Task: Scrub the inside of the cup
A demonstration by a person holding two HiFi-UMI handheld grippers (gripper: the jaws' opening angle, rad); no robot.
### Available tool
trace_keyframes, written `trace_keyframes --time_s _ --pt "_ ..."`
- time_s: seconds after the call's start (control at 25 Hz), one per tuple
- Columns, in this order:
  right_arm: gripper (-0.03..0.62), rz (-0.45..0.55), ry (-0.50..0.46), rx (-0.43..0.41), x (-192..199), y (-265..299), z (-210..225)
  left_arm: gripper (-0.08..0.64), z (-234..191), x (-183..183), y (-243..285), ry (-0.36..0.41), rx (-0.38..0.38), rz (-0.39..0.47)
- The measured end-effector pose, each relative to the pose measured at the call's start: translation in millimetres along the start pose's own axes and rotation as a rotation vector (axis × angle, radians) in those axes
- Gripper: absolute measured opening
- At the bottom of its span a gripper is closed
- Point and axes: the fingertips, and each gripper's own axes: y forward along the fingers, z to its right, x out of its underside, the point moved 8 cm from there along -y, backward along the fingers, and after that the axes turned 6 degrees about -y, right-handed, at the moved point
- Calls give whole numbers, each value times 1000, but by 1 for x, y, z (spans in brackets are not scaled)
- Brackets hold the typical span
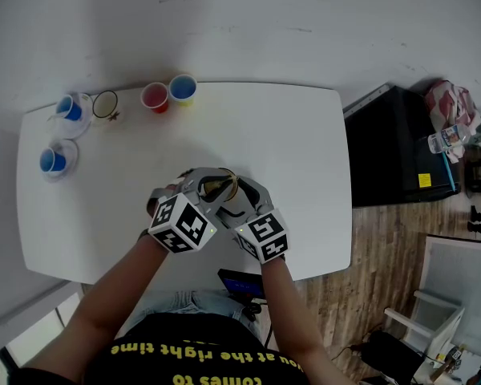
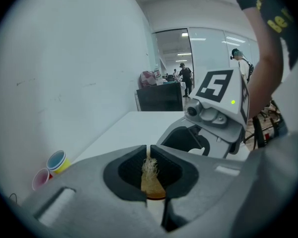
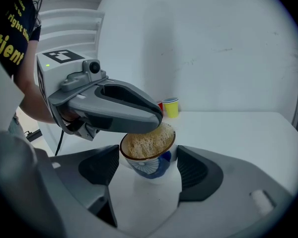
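A white cup (image 3: 150, 165) with a blue pattern and a brown rim sits tilted between the jaws of my right gripper (image 3: 146, 171), whose pads close on its sides. My left gripper (image 2: 148, 155) is shut on a straw-coloured fibrous scrubber (image 2: 149, 170), which fills the cup's mouth (image 3: 145, 144). In the head view both grippers meet over the cup (image 1: 220, 187) near the middle of the white table (image 1: 305, 151), the left gripper (image 1: 204, 184) from the left and the right gripper (image 1: 239, 197) from the right. The inside of the cup is hidden by the scrubber.
Along the table's far edge stand a red cup (image 1: 155, 97) and a blue-and-yellow cup (image 1: 182, 89). At the far left are a clear mug (image 1: 106, 104) and two blue cups on saucers (image 1: 66, 108) (image 1: 53, 160). A black cabinet (image 1: 393, 147) stands to the right of the table.
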Motion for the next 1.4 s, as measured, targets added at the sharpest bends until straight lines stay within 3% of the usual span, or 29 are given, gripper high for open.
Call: trace_keyframes --time_s 0.28,0.76,1.04,1.4 --pt "371 1 3 6 0 -2 1 26 -6 1 -3 26 -46 -11" --pt "371 10 8 10 -1 -3 2 26 6 -6 -14 44 -9 9" --pt "371 11 5 10 -2 -2 1 26 5 -10 -10 1 -9 37" --pt "371 10 6 9 -2 -1 1 26 -15 -7 -9 -21 -80 26"
